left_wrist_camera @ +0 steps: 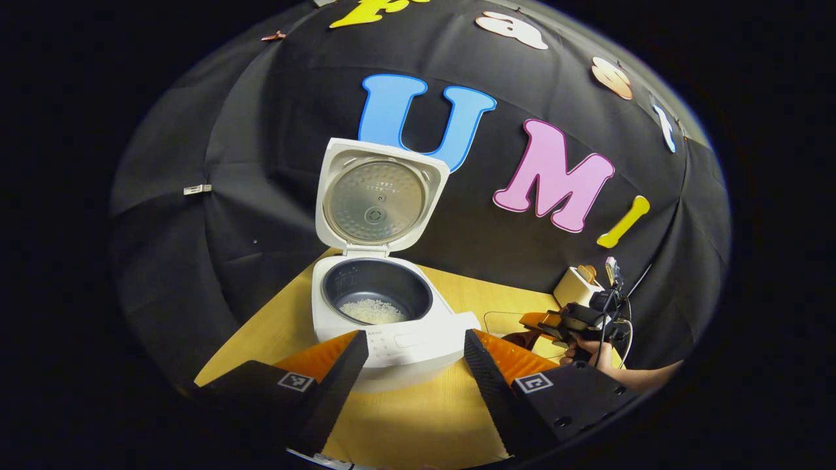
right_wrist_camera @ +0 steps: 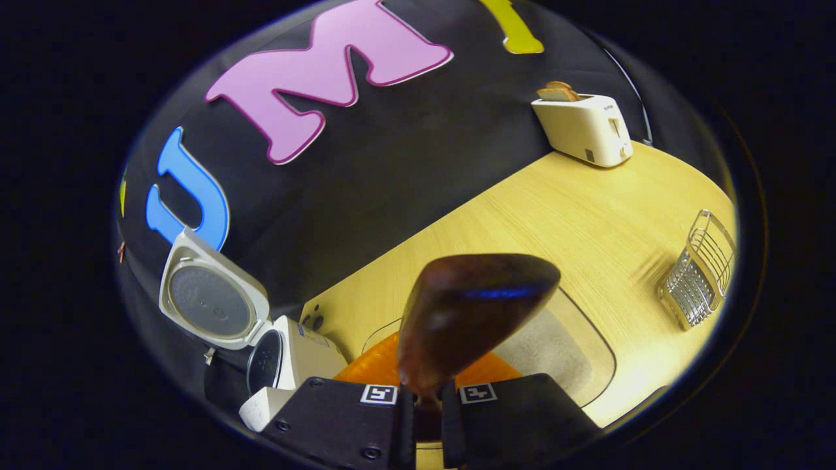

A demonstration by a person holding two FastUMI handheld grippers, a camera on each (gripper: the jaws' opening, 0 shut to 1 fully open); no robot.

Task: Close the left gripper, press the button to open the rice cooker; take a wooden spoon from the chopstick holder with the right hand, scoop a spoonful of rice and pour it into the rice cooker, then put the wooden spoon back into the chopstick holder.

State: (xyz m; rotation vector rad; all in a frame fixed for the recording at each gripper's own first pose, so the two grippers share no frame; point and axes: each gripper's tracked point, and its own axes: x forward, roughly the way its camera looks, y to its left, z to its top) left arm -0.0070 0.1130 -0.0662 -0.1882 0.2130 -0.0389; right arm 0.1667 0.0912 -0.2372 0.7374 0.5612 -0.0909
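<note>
Left gripper (left_wrist_camera: 413, 349) fingers spread wide before the open rice cooker (left_wrist_camera: 385, 307) — right gripper (right_wrist_camera: 428, 398) fingers clamp the wooden spoon (right_wrist_camera: 467, 313).

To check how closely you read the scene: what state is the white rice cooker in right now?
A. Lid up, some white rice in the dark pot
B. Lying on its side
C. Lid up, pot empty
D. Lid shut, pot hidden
A: the white rice cooker has its lid raised, and a patch of white rice lies in the dark inner pot.
</note>
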